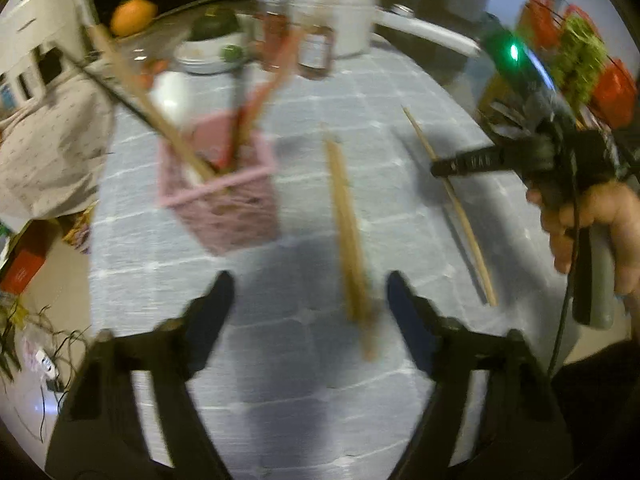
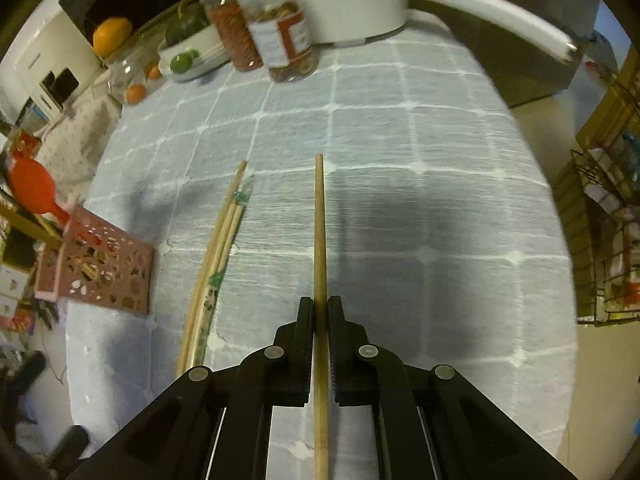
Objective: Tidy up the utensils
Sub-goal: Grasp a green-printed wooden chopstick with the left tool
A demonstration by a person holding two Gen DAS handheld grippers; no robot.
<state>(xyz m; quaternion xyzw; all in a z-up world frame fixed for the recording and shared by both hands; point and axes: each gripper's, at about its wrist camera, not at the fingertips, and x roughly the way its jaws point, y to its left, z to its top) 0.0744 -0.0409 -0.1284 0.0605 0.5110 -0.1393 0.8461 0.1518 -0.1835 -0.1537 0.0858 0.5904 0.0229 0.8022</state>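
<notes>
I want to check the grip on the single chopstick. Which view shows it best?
The right wrist view: the chopstick runs sharp between the right gripper, pads clamped on it. The left wrist view shows the chopstick crossed by that gripper, side-on and blurred.

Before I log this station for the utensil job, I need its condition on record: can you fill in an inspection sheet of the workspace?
Surface: table under a grey-blue checked cloth, shadowed near the grippers.
Job's things: pink perforated holder already holding utensils; bundle of chopsticks lying loose on the cloth; single chopstick in the right gripper.
Clutter: two jars, white pot, white bowl with green fruit, orange.
Grippers: right gripper shut on the single chopstick; left gripper fingers apart, empty, over the bundle.
Cables: black cable hanging by the right hand.
Surroundings: wire rack at right; floor clutter at left.
</notes>
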